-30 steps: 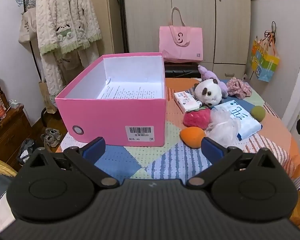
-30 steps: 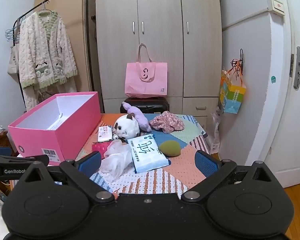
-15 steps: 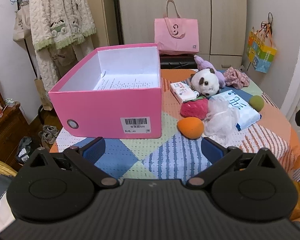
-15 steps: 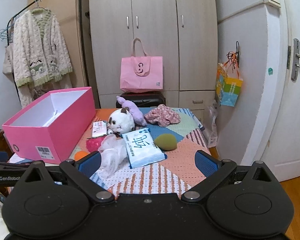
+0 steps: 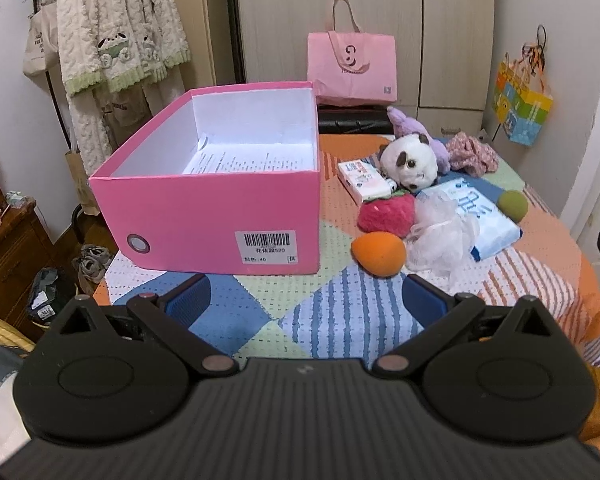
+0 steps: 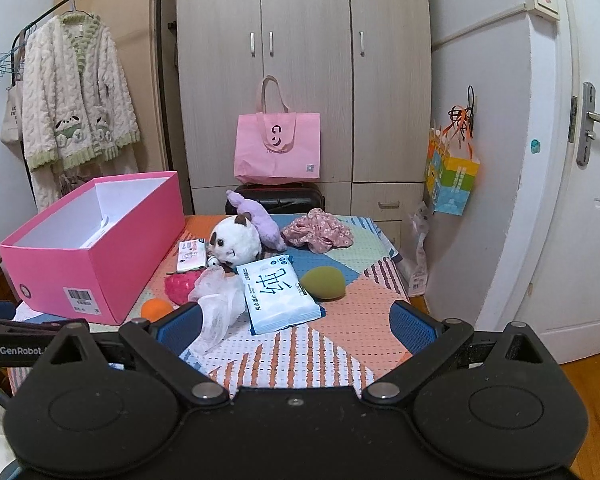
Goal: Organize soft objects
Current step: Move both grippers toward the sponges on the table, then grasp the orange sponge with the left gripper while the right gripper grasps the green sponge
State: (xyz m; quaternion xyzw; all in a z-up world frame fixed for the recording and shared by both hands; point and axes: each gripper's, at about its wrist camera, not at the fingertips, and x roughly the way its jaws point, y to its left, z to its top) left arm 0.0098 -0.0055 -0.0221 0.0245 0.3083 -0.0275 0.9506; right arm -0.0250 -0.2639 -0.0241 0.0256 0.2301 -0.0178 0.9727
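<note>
- I'm in a small bedroom: wardrobe [image 6: 304,80] straight ahead of both pairs of fingers, a pink bag [image 6: 278,148] at its foot, a robe [image 6: 76,100] hanging far off to the left.
- The table [image 5: 340,320] lies under both tools, under a patchwork cloth; nothing is lifted off it.
- The pink box [image 5: 216,196] sits ahead and slightly left of my left gripper [image 5: 306,300], open top, only a printed sheet inside.
- The soft pile is ahead-right of the left fingers, dead ahead of the right ones.
- Right gripper [image 6: 296,320]: jaws spread, holding nothing.
- Left one: spread too, empty.
- Nearest piece: the orange sponge [image 5: 378,254], just beyond the left tool's right finger, long axis running across me.
- The mesh puff [image 6: 220,300] lies touching distance past the right tool's left finger.
- My call: left takes the sponge, a short carry to the box.
</note>
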